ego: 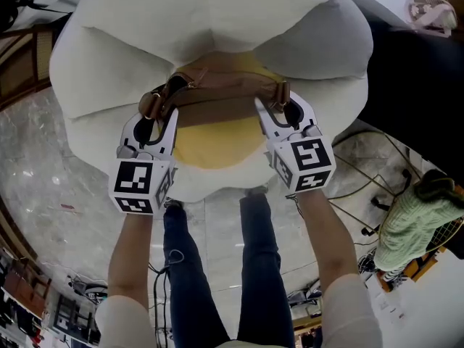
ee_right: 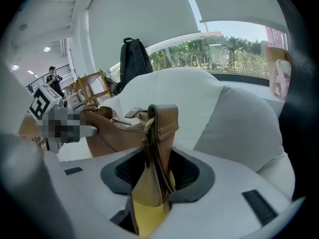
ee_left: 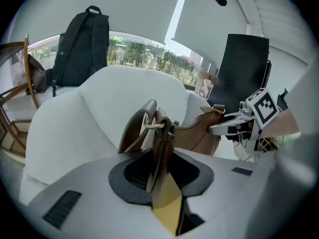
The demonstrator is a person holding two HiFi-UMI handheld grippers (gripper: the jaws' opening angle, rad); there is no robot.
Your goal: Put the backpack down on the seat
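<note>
Over the white armchair's seat (ego: 101,78), the head view shows the tan-and-yellow backpack (ego: 217,133) held between left tongs (ego: 161,104) and right tongs (ego: 279,106), the left gripper view shows its tongs clamped on a brown strap (ee_left: 160,143), and the right gripper view shows its tongs clamped on the other strap (ee_right: 160,133).

The person wears white sleeves (ego: 119,323) and dark blue trousers (ego: 257,281). The left white plastic two-jaw gripper (ego: 161,100) and the right white plastic two-jaw gripper (ego: 279,103) each carry a cube with black-and-white square markers (ego: 139,187). Dark grey ribbed inserts (ee_left: 130,176) sit in the jaws.
</note>
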